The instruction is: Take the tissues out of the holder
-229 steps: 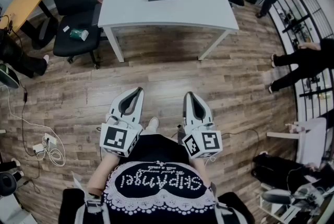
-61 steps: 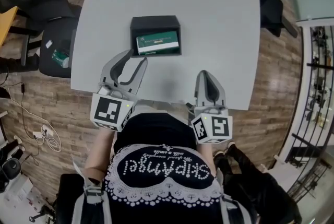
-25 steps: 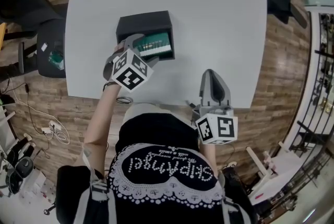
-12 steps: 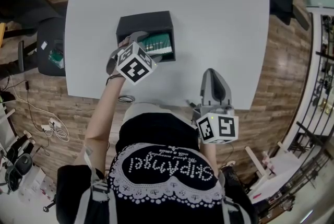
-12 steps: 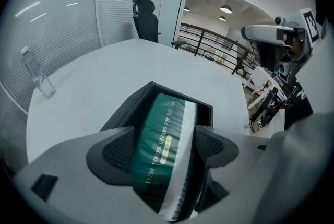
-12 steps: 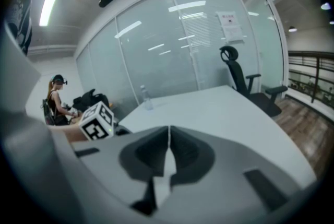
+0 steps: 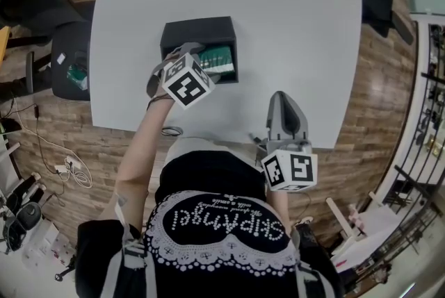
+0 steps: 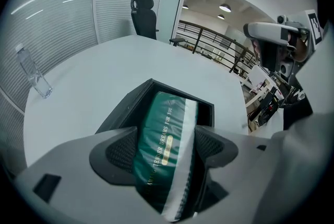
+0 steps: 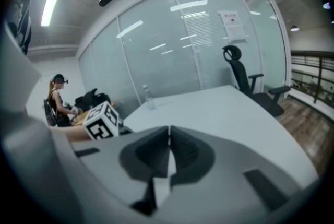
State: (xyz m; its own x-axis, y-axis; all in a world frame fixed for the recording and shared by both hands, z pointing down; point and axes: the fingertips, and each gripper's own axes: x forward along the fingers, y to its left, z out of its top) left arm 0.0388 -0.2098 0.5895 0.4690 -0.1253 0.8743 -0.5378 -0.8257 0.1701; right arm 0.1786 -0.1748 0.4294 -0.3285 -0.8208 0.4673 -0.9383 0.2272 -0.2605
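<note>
Two grippers: we see the left gripper [image 7: 186, 53] over the near wall of the holder, and the right gripper [image 7: 285, 98] low above the near edge of the table, well apart from the holder.
Left jaws: they pinch the near end of the green and white soft pack of tissues [image 8: 168, 113], with one dark ribbed pad pressed on each side of it.
Right jaws: they are pressed together, and we see nothing between them.
Tissue pack: it is tilted. Its far end lies inside the holder and its near end is raised between the left jaws. On its green face we can read pale print, "TENDER DREAMS FOR YOU".
Holder: it is a black open rectangular box [image 7: 198, 29] which stands on the table, on the person's left side, near the front edge.
Table: it is a white rectangular table [image 7: 292, 12].
Other things: a clear plastic bottle [image 8: 32, 71] stands upright near the far edge of the table. A black office chair [image 8: 143, 14] stands behind the table, by the glass wall.
</note>
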